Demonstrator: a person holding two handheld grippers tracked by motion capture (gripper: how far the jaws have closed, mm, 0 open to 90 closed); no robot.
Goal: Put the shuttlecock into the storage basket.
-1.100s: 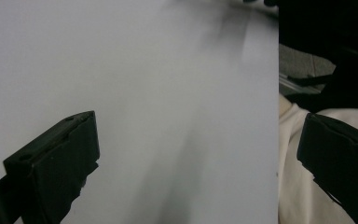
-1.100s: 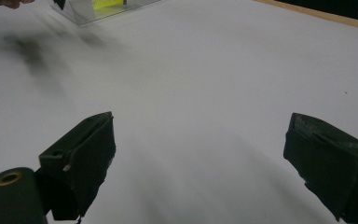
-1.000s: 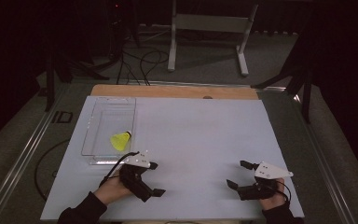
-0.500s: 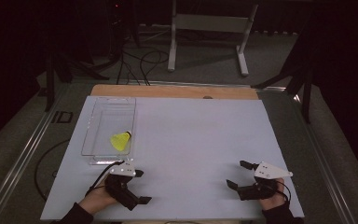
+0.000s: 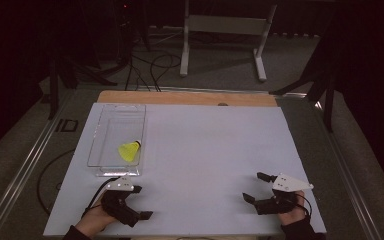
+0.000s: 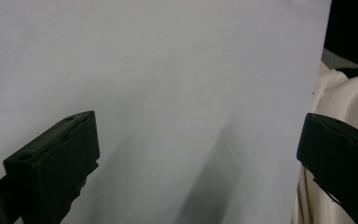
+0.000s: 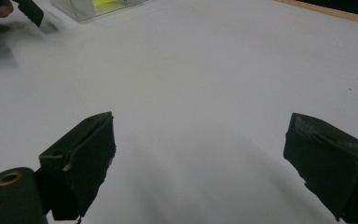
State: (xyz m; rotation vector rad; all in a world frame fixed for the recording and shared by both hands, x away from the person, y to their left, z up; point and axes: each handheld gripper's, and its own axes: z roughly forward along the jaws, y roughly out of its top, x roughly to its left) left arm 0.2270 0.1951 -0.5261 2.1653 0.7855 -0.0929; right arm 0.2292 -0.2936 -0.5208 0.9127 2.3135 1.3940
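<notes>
I saw both tongs, left and right, gaping empty; yellow shuttlecock in clear tray, details blurred.

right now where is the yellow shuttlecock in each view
High view: the yellow shuttlecock lies in the clear tray, left of centre, near the tray's right wall.
Left gripper view: I can't make it out here; open fingers over the white table top.
Right gripper view: a yellow sliver at the top edge, left of centre, inside the tray.
Shared landmark: the white table top.

Left tongs pulled back from clear tray toward table's near edge (jaws apart), w/ hand.
</notes>
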